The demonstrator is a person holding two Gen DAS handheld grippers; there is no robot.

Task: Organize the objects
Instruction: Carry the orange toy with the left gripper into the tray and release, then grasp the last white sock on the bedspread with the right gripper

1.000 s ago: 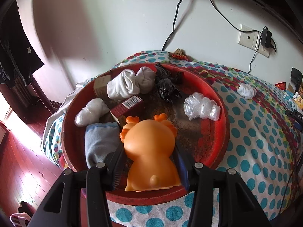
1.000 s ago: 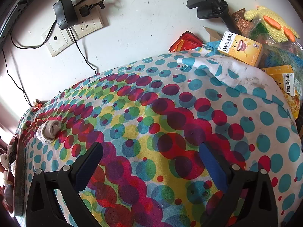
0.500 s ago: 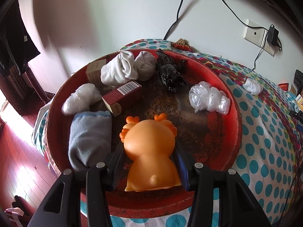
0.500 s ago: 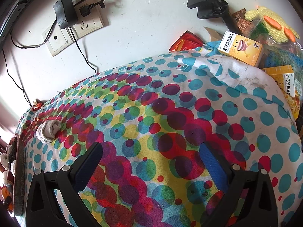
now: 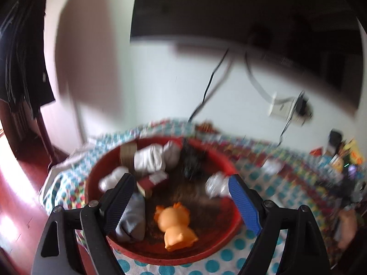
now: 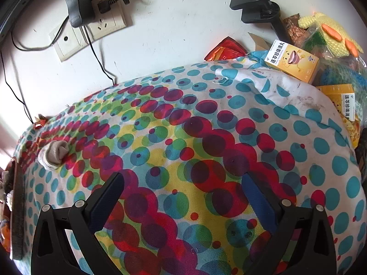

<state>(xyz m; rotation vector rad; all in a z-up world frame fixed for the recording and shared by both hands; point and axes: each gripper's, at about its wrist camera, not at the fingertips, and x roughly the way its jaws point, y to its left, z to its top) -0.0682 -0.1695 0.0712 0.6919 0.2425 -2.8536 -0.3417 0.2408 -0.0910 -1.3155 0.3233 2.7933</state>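
Now free in the round red basin [image 5: 231, 225]: orange rubber duck toy [image 5: 175, 223]; left gripper [image 5: 181, 197] and right gripper [image 6: 183, 194] both released.

The toy [image 5: 175, 224] lies in the basin [image 5: 231, 167], sock [image 6: 53, 154] on the cloth [image 6: 206, 137].

Orange toy [image 5: 175, 223] in red basin [image 5: 231, 220], polka-dot cloth [image 6: 183, 137].
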